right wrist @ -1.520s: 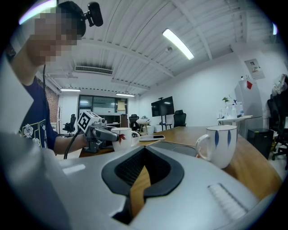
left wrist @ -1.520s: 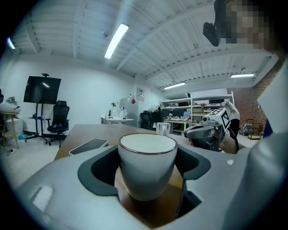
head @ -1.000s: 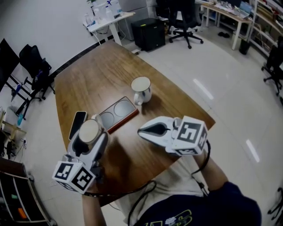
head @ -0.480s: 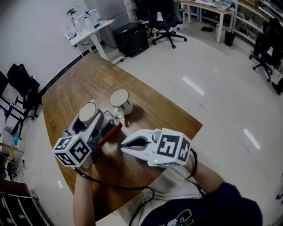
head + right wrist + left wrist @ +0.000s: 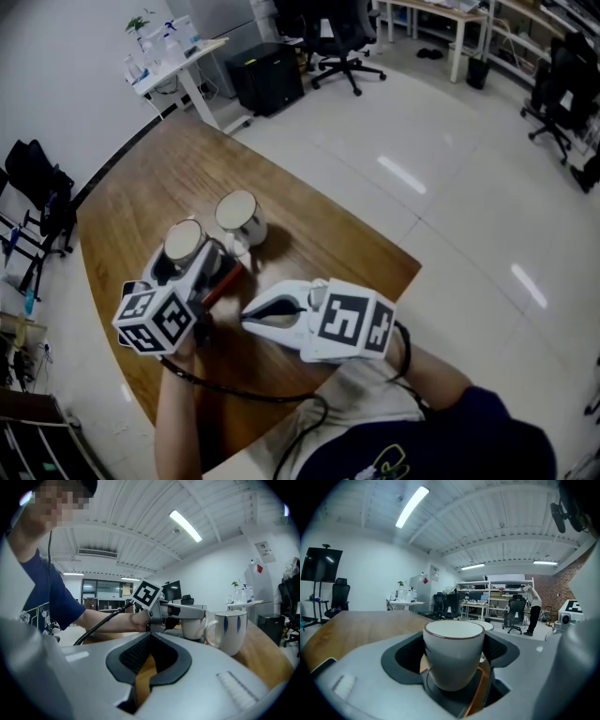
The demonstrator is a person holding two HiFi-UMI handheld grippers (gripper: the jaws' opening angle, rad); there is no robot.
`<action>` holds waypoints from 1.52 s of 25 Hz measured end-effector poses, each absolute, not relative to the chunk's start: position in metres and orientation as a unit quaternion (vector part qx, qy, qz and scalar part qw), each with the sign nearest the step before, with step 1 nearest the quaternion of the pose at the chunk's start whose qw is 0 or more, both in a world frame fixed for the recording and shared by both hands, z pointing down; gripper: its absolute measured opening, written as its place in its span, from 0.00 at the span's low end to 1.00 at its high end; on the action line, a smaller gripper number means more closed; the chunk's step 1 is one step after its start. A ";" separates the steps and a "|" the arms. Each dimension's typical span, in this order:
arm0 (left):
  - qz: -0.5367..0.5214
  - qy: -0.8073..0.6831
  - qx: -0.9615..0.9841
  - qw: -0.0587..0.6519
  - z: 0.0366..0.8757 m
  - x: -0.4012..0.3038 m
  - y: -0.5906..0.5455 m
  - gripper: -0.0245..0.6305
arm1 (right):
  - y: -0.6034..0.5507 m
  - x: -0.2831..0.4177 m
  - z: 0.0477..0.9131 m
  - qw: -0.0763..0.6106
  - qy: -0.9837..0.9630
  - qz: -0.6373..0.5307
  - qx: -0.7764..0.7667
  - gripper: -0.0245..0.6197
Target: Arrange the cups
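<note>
While the left gripper (image 5: 194, 262) pinches 1 cup (image 5: 184, 240), a mug (image 5: 237, 213) stands just beside; the right gripper (image 5: 248, 316) is pressed together.

hidden | coaster tray (image 5: 225, 281) mostly under left gripper (image 5: 190, 255) and cup (image 5: 183, 239)

Cup (image 5: 185, 241) over tray (image 5: 223, 280) on table (image 5: 141, 192), 2nd mug (image 5: 238, 217) just to its right.

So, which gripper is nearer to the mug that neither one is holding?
Left. The left gripper, shut on a cup, is right beside the mug. The right gripper, shut and empty, sits farther back, toward the person.
</note>
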State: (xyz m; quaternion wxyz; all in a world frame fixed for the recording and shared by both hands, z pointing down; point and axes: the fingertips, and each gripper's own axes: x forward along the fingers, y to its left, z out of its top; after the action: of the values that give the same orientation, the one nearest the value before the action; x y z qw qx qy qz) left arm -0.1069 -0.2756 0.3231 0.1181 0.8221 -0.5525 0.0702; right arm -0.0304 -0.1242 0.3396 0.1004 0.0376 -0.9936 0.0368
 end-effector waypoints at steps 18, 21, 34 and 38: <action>0.064 -0.560 0.826 -0.005 0.289 -0.115 -0.246 0.65 | -0.125 -0.030 0.342 0.101 -0.994 0.037 0.036 0.04; 0.020 -0.559 0.829 -0.010 0.247 -0.127 -0.218 0.65 | -0.124 -0.028 0.338 0.098 -0.994 0.037 0.036 0.04; -0.020 -0.591 0.803 0.078 0.281 -0.177 -0.072 0.28 | -0.121 -0.026 0.341 0.096 -0.994 0.034 0.037 0.04; -0.046 -0.591 0.798 0.104 0.299 -0.186 -0.054 0.04 | -0.122 -0.024 0.341 0.097 -0.994 0.035 0.038 0.04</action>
State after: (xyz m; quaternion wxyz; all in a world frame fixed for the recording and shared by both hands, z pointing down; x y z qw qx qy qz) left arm -0.1856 -0.0544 0.2990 0.1041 0.7983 -0.5913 -0.0463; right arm -0.0244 -0.1222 0.3413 0.0969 0.0376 -0.9940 0.0346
